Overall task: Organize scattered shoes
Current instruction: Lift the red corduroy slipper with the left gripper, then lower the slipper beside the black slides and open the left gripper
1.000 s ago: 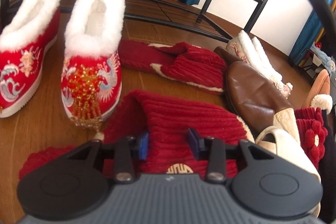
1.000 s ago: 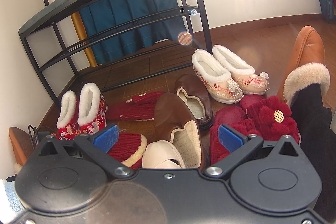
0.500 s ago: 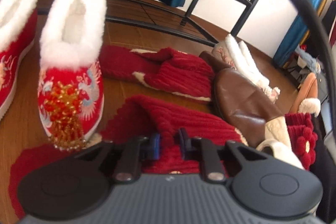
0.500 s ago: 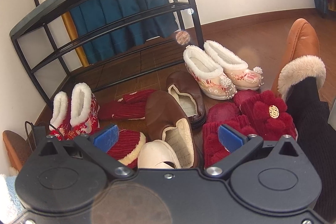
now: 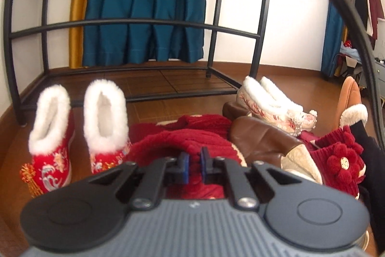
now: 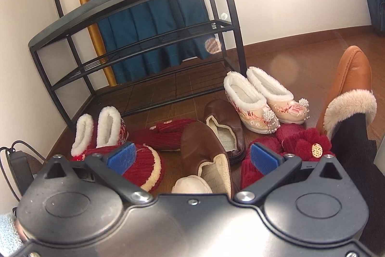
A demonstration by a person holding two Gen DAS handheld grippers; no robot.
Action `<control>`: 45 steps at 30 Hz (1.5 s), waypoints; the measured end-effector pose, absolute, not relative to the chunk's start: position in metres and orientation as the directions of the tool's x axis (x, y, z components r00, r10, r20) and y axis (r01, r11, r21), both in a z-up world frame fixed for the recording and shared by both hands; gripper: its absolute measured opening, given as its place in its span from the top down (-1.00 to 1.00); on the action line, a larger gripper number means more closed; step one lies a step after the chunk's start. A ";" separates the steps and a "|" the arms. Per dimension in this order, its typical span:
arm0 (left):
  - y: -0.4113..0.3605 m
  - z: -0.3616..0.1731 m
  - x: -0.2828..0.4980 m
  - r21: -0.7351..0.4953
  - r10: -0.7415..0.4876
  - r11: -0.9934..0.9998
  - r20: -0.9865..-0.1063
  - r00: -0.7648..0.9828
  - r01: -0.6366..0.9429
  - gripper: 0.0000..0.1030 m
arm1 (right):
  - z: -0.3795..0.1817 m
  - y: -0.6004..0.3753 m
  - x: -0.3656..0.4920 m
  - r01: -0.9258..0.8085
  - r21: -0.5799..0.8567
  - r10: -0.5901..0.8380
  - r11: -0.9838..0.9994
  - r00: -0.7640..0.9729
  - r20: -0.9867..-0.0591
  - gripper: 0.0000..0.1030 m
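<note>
My left gripper (image 5: 194,164) is shut on the ribbed red slipper (image 5: 173,143), pinching its upper and holding it lifted; it also shows in the right wrist view (image 6: 140,164). Its mate (image 6: 168,134) lies on the floor behind. A pair of red embroidered fur-lined shoes (image 5: 79,127) stands at the left. Two brown leather slippers (image 6: 204,148), a pink embroidered fur pair (image 6: 259,100) and red flower slippers (image 6: 300,143) lie to the right. My right gripper (image 6: 192,157) is open and empty above the pile.
A black metal shoe rack (image 5: 134,23) stands behind the shoes against blue curtains (image 5: 144,21). A person's foot in an orange fur-lined slipper (image 6: 349,88) stands at the right. A white shoe (image 6: 192,184) lies under my right gripper. A cable (image 6: 9,155) sits at the left.
My left gripper closed on the ribbed red slipper and rose and tilted up, so the rack now fills its view. The right gripper stayed open and moved little.
</note>
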State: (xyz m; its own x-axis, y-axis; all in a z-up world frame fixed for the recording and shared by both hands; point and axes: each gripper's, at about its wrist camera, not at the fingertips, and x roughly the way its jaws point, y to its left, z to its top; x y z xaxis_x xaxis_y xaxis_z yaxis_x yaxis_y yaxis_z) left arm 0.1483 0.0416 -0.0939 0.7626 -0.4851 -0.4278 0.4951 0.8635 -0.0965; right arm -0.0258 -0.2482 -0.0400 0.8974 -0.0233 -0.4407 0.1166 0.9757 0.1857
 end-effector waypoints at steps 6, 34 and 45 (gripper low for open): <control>0.054 -0.048 0.112 -0.091 -0.523 0.841 -0.396 0.755 0.534 0.84 | -0.012 -0.244 -0.045 0.053 0.115 -0.001 0.992 0.912 -0.410 -1.00; 0.024 -0.131 -0.116 -0.229 -0.630 0.722 -0.608 0.484 0.653 0.82 | 0.028 -0.238 -0.186 -0.010 -0.002 0.008 1.000 0.901 -0.435 -1.00; 0.021 -0.152 -0.082 -0.094 -0.531 0.778 -0.628 0.569 0.622 0.78 | -0.005 -0.244 -0.165 -0.030 0.041 0.045 0.999 0.882 -0.470 -1.00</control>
